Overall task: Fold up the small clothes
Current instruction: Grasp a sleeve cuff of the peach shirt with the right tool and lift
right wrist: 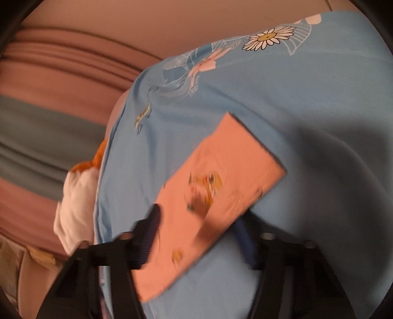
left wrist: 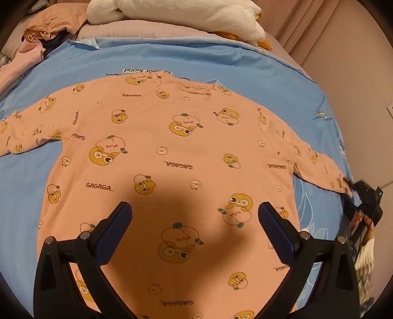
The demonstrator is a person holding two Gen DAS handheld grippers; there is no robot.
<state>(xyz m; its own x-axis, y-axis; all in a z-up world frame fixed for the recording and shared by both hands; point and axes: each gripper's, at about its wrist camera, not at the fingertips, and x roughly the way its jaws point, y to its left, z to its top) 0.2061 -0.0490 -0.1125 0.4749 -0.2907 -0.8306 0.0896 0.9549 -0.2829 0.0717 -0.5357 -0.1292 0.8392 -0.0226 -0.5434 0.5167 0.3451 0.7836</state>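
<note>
Peach pyjama top (left wrist: 172, 157), printed with cartoon ducks and the word GAGAGA, lies face up and spread flat across a blue bedsheet (left wrist: 172, 59) on the bed, filling the centre of the left wrist view with its neckline toward the top of the frame. Both sleeves stretch outward: the left-of-frame sleeve (left wrist: 27, 132) runs to the frame's edge, and the right-of-frame sleeve (left wrist: 316, 162) slopes down toward the right edge. Hovering over the hem at the bottom of the frame, the left gripper (left wrist: 195, 216) shows its jaws spread wide with nothing between them. At the right edge, the right gripper (left wrist: 363, 196) meets the cuff of that sleeve. In the blurred right wrist view, the sleeve cuff (right wrist: 216, 196) lies between the right gripper's jaws, which stand fairly wide on either side of it; whether they pinch the cloth cannot be told from this smeared frame. A white plush toy (left wrist: 172, 14) rests at the top of the frame, and loose clothes (left wrist: 49, 27) are heaped at the upper left. No fold is visible in the garment, so the job appears to be at its start: the top is laid out, and the sleeves, sides and hem are all yet to be turned in.
</note>
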